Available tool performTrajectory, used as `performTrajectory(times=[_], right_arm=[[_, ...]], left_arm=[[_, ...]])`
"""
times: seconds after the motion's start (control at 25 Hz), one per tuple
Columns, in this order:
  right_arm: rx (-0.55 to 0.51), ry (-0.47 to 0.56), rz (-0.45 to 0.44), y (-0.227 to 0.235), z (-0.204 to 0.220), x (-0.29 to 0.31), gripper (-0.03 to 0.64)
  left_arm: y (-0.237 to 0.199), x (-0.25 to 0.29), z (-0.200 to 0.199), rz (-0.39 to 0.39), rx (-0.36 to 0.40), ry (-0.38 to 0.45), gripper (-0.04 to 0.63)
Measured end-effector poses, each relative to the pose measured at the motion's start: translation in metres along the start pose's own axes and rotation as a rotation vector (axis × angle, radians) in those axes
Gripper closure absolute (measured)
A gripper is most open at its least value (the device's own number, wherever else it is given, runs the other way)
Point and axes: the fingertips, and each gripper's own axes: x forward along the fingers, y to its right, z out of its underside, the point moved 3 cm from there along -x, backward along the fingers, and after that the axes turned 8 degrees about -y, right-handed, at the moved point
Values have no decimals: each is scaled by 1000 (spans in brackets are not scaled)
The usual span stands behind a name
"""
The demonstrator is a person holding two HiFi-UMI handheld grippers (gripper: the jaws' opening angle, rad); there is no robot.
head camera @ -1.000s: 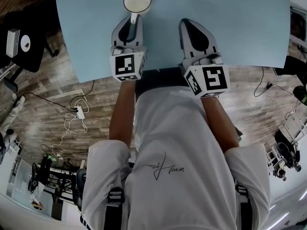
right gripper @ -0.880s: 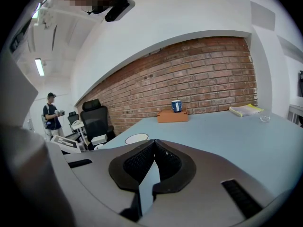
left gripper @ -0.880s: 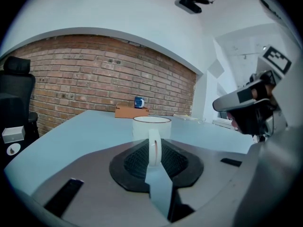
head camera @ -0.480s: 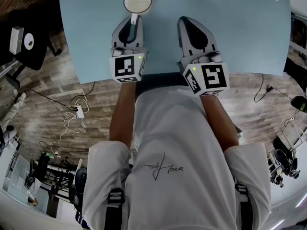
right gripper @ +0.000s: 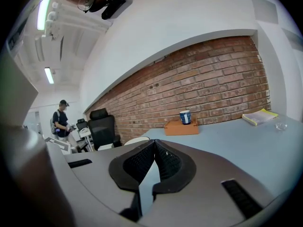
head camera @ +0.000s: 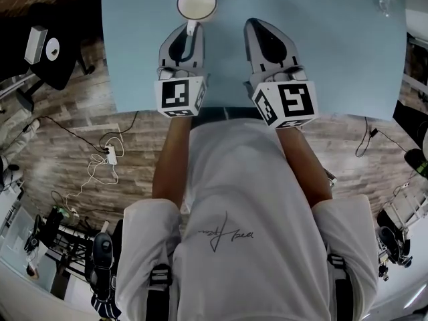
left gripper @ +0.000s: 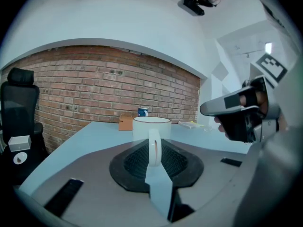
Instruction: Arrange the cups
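In from the surface's [head camera: 334,59] near edge, the left tool [head camera: 189,28] pinches the white cup [head camera: 196,3] by its handle; the right tool [head camera: 258,25] is closed, empty. The cup looks ceramic: rigid, slippery, breakable, so the handle suits best.

1. Setting: an office-style lab workspace, indoors.
2. Exposed brick wall [left gripper: 118,84] behind a large pale-blue surface [head camera: 334,45]. A black high-back office chair [right gripper: 102,126] stands beside it.
3. Wood-plank floor [head camera: 73,139] with loose cables [head camera: 93,179], a power strip [head camera: 112,158] and metal-framed equipment [head camera: 393,236] at the edges.
4. Strip lights [right gripper: 49,74] on a white ceiling. A person [right gripper: 61,119] stands further back.
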Motion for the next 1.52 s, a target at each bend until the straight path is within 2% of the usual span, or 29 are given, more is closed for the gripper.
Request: performTrajectory(times=[0.36,0.76,1.52], right_arm=[[-18,46,-17,-12,-23,11,595],[-28,68,-9,-2,-45,22,595],[-58,71,-27,19,-70,54,595]], left_arm=[[-12,-11,-18,-14,6,20,538],[-11,5,-40,5,5,52,538],[-26,51,-79,-7,-10,47,538]])
